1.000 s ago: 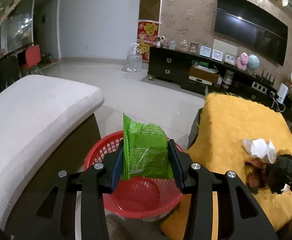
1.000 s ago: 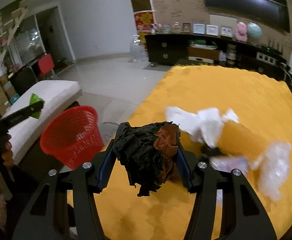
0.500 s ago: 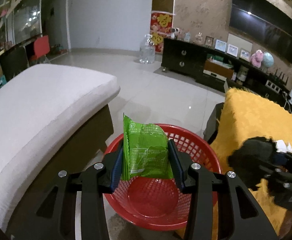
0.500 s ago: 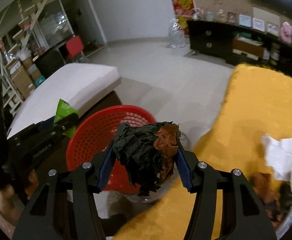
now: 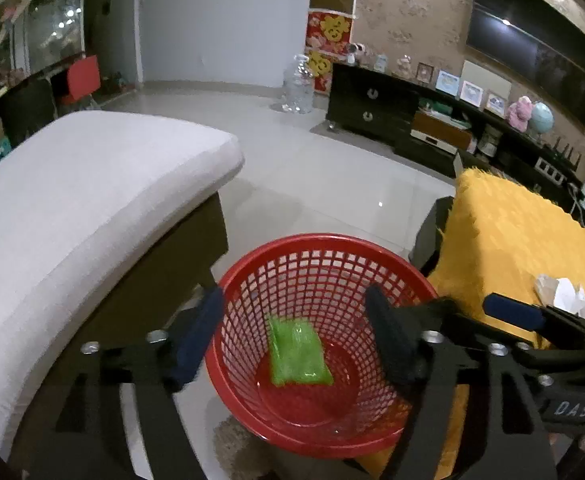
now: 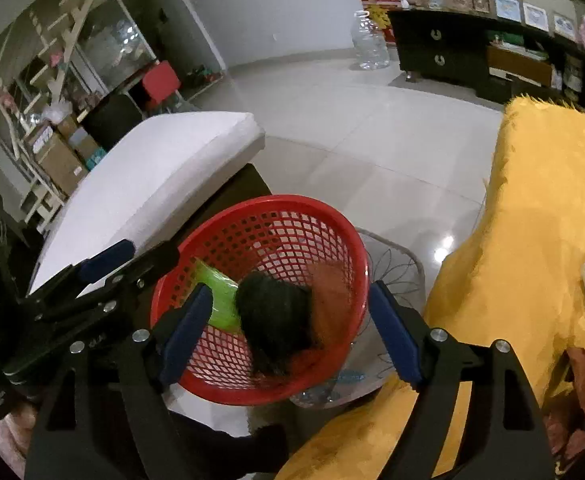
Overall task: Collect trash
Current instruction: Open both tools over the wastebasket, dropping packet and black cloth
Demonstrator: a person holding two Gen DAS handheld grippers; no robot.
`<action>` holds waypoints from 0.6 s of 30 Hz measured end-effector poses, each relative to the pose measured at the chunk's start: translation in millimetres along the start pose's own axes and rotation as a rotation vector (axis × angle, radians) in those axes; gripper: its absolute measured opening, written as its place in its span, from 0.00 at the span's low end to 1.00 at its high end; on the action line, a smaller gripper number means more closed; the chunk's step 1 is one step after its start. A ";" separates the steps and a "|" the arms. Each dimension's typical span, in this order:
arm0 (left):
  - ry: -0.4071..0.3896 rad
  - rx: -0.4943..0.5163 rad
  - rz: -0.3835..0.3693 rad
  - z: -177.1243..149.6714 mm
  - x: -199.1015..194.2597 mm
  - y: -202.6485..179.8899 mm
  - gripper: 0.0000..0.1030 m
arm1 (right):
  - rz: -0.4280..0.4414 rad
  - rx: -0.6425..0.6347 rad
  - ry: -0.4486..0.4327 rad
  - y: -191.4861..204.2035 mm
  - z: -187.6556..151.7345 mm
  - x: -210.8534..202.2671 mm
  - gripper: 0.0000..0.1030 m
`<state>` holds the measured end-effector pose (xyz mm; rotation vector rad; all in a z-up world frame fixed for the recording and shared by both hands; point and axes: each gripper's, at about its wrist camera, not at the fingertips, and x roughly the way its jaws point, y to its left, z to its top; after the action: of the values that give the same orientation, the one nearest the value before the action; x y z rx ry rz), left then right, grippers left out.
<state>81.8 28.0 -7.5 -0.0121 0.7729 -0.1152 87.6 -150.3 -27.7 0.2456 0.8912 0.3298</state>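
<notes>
Trash inside red basket point(image 5: 324, 276), both claws above it.

Flat, glossy green wrapper point(image 5: 298, 354) on basket floor; crumpled black-brown wad point(image 6: 276, 316), blurred, inside basket. Left gripper point(image 5: 294, 340) and right gripper point(image 6: 292, 324) opening, nothing between jaws.

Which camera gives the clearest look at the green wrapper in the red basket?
The left wrist view: the green wrapper lies unobstructed on the red basket floor. In the right wrist view, only a sliver shows beside the dark crumpled trash.
</notes>
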 end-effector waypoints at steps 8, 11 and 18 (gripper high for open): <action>-0.037 -0.018 -0.017 2.2 -9.4 -0.3 0.76 | -0.069 -0.018 -0.065 -6.7 -8.6 -29.0 0.75; -0.071 -0.004 -0.034 3.5 -15.7 -8.8 0.79 | -0.116 -0.040 -0.101 -9.2 -17.3 -45.8 0.75; -0.090 0.037 -0.078 2.8 -19.8 -35.8 0.81 | -0.242 -0.043 -0.184 -28.6 -47.0 -89.5 0.83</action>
<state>66.1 -5.5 10.2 -0.0122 0.6809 -0.2013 3.3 -207.2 -1.8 0.1244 0.7223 0.0995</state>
